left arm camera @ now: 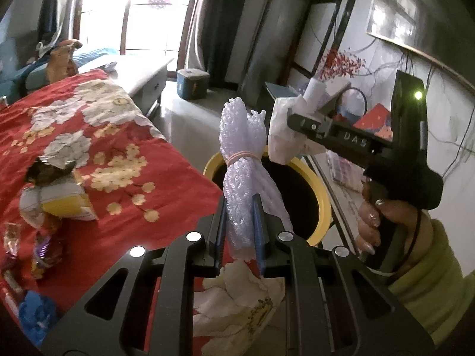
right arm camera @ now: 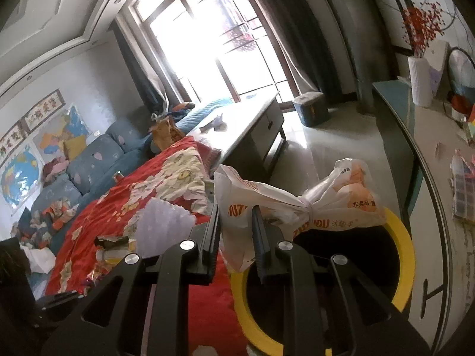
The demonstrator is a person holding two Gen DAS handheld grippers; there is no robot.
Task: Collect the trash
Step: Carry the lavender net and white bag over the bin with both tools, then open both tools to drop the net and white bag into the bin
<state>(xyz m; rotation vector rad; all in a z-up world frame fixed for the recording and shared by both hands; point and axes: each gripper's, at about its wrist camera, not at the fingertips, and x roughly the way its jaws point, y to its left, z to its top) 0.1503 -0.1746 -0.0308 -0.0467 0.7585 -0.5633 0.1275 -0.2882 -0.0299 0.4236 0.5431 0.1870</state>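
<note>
My left gripper (left arm camera: 240,204) is shut on a bundle of white foam netting (left arm camera: 243,160) tied with a rubber band, held upright over the near rim of the yellow-rimmed black bin (left arm camera: 322,198). My right gripper (right arm camera: 236,216) is shut on a knotted white plastic bag with orange print (right arm camera: 299,204), which hangs above the same bin (right arm camera: 403,249). In the left wrist view the right gripper (left arm camera: 294,121) shows from the side, held in a person's hand with a green sleeve, the bag (left arm camera: 282,139) above the bin's far rim. The netting's top (right arm camera: 163,222) shows at the left.
A red flowered cloth (left arm camera: 98,154) covers the table left of the bin, with wrappers (left arm camera: 56,198) and other scraps lying on it. A long sideboard (right arm camera: 427,184) with a white vase (right arm camera: 418,83) runs along the right. A low grey table (right arm camera: 255,118) and a blue sofa stand behind.
</note>
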